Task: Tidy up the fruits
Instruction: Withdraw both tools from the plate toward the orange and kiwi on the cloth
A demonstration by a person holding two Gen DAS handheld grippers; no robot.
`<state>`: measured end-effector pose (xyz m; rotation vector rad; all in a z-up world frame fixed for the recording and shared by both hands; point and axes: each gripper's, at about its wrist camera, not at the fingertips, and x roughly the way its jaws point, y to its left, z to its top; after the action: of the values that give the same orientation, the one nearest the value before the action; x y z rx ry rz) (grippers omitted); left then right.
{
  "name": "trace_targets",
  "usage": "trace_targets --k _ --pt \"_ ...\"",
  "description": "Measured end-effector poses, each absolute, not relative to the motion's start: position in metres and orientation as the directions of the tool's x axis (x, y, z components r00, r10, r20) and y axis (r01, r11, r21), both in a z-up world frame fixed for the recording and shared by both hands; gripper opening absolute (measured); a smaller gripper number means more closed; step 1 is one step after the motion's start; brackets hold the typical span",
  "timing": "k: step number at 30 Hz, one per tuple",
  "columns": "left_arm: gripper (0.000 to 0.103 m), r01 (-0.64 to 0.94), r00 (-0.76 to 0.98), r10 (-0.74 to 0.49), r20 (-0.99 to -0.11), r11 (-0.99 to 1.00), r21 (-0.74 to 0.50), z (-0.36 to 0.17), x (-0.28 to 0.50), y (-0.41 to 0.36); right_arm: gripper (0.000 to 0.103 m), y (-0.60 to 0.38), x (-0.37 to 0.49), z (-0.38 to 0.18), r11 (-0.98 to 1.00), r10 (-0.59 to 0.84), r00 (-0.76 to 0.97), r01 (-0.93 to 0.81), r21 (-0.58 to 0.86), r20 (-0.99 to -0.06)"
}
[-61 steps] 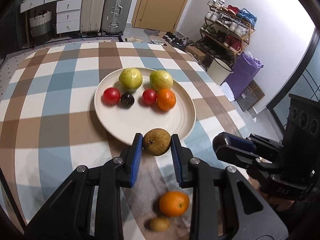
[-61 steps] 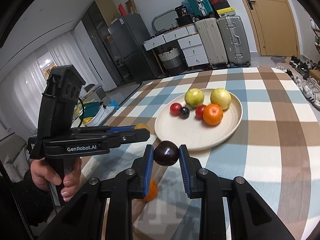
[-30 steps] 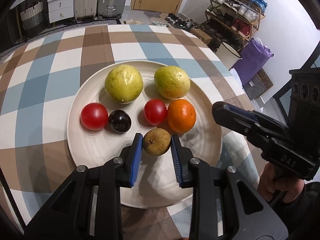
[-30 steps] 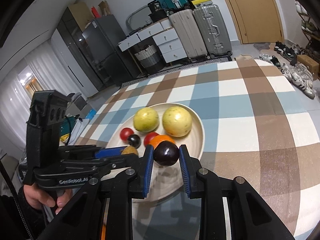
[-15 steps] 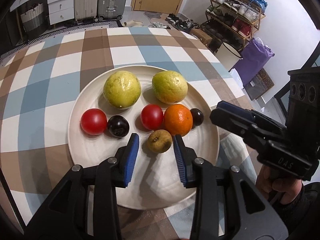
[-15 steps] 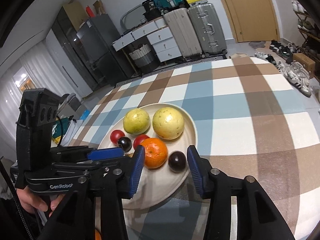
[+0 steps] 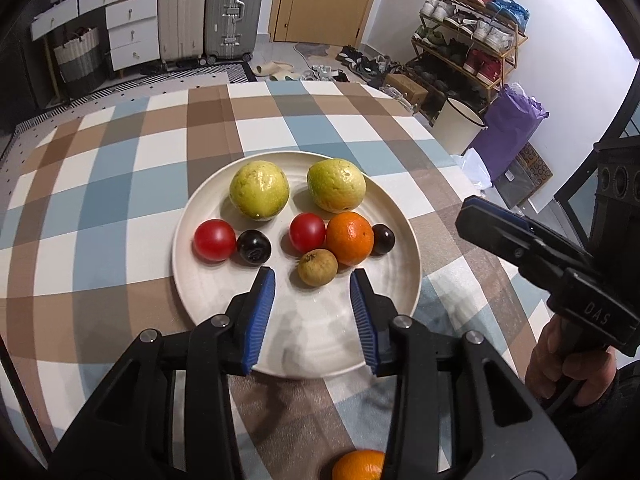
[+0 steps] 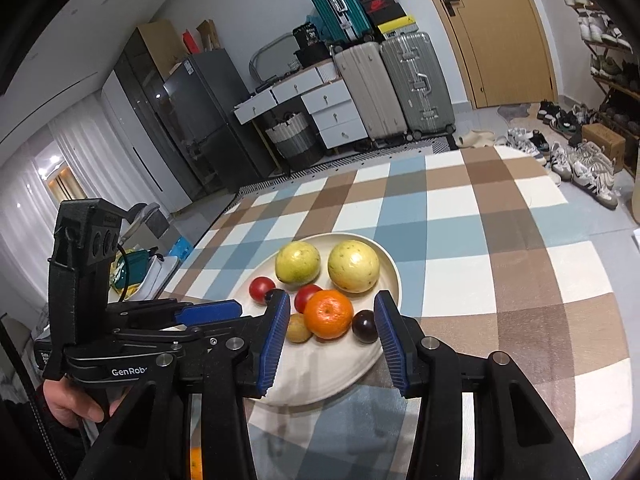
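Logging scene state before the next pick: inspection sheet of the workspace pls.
Surface: checked tablecloth.
Job's things: plate holds two guavas, two tomatoes, two dark plums, an orange and a brown fruit; second orange lies off the plate.
Clutter: nothing seen.
Grippers: left gripper and right gripper open, empty.
Cables: nothing seen on the table.
Surroundings: suitcases, drawers, shoe rack, door.
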<state>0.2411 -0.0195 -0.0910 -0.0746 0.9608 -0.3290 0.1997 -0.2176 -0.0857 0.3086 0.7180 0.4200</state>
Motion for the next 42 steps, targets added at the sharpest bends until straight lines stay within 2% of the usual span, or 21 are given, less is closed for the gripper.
trace_targets --k 6,12,17,18,22,25,28,32,34,36,42 --pt "0.035 0.238 0.562 -0.291 -0.774 0.953 -0.186 -0.075 0.221 -0.014 0.045 -0.214 0.186 -0.072 0.873 0.470 0.692 -0.273 0.403 -0.548" --pt "0.043 0.229 0.604 -0.274 -0.749 0.959 -0.166 -0.058 0.196 -0.010 0.049 -0.205 0.169 -0.059 0.874 0.473 0.702 -0.298 0.384 -0.532" --pt "0.060 0.219 0.642 -0.252 -0.724 0.965 -0.142 -0.044 0.172 -0.007 0.062 -0.197 0.149 -0.046 0.878 0.471 0.722 -0.324 0.353 -0.507" --pt "0.062 0.218 0.649 -0.249 -0.719 0.966 -0.138 -0.042 0.168 -0.007 0.062 -0.196 0.147 -0.045 0.877 0.473 0.724 -0.328 0.352 -0.502" --pt "0.080 0.203 0.682 -0.223 -0.697 0.973 -0.113 -0.032 0.148 -0.003 0.062 -0.188 0.133 -0.039 0.875 0.479 0.728 -0.346 0.340 -0.491" --pt "0.082 0.193 0.700 -0.213 -0.681 0.975 -0.106 -0.028 0.137 0.001 0.063 -0.184 0.123 -0.036 0.874 0.481 0.732 -0.357 0.329 -0.483" --pt "0.086 0.181 0.707 -0.209 -0.675 0.977 -0.113 -0.026 0.121 0.006 0.071 -0.181 0.111 -0.033 0.873 0.483 0.741 -0.367 0.321 -0.467" --pt "0.097 0.147 0.737 -0.185 -0.650 0.983 -0.112 -0.023 0.102 0.015 0.073 -0.173 0.096 -0.029 0.869 0.492 0.742 -0.388 0.306 -0.456" --pt "0.102 0.128 0.762 -0.174 -0.623 0.985 -0.119 -0.020 0.088 0.021 0.079 -0.169 0.088 -0.028 0.867 0.497 0.742 -0.403 0.293 -0.451" --pt "0.102 0.110 0.781 -0.160 -0.603 0.987 -0.120 -0.017 0.077 0.026 0.085 -0.165 0.079 -0.026 0.862 0.506 0.743 -0.421 0.282 -0.439" --pt "0.102 0.050 0.800 -0.129 -0.586 0.987 -0.151 -0.020 0.049 0.045 0.087 -0.153 0.055 -0.025 0.856 0.517 0.742 -0.449 0.257 -0.426"
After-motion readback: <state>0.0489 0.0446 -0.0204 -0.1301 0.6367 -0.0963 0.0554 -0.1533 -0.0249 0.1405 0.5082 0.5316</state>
